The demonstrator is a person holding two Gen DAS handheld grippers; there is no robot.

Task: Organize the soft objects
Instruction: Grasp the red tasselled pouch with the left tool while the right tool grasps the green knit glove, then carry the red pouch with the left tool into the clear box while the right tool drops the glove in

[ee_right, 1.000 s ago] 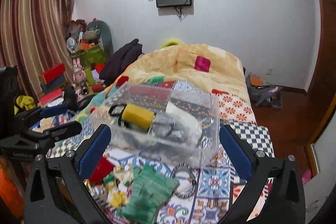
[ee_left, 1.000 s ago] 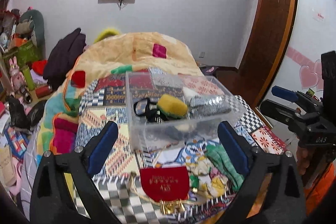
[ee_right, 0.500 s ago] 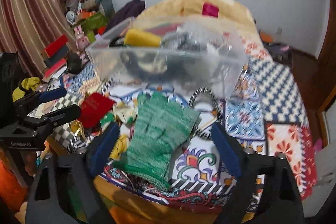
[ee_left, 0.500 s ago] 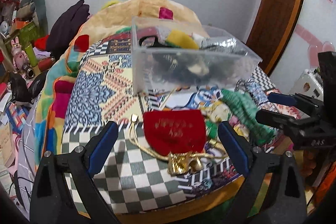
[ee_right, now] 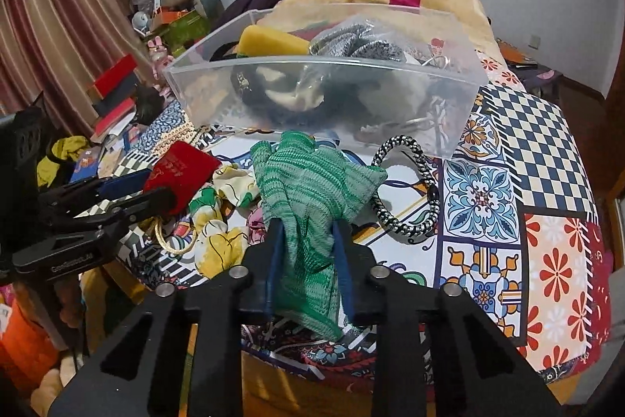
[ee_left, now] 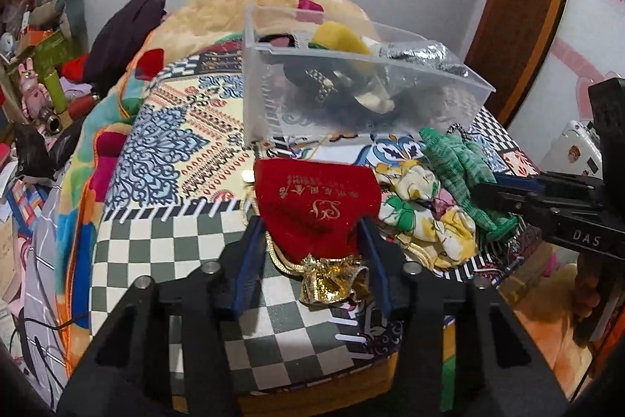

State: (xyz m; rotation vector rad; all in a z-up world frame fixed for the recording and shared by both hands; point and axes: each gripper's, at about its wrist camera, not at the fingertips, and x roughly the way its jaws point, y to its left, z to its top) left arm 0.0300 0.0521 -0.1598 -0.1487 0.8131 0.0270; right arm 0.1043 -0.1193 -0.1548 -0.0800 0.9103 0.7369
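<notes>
On a bed [ee_left: 164, 249] spread with a patchwork quilt, 2 hand-held tools are closing at once on soft items. A second ago both were hanging wide above a clear plastic bin [ee_left: 351, 92]; now each has come down and narrowed. The left tool [ee_left: 312, 229] is pinching the lower part of a red drawstring pouch [ee_left: 316, 198], its gold tassel [ee_left: 332, 278] bunching between the arms near the bed's near edge. The right tool [ee_right: 306, 241] is clamping the cuff of a green knitted glove [ee_right: 312, 190], whose fingers are pointing toward the bin just beyond. Between the 2 catches a floral cloth [ee_left: 425, 213] is lying loose, and a black-and-white braided ring [ee_right: 410, 190] is resting to the right of the glove, partly under it. The bin, at the far side of the pile, is already holding a yellow sponge [ee_right: 273, 43] and dark bands. With both grips looking secure, the lift into the bin appears to be the next step, leaving 2 pieces on the quilt.
</notes>
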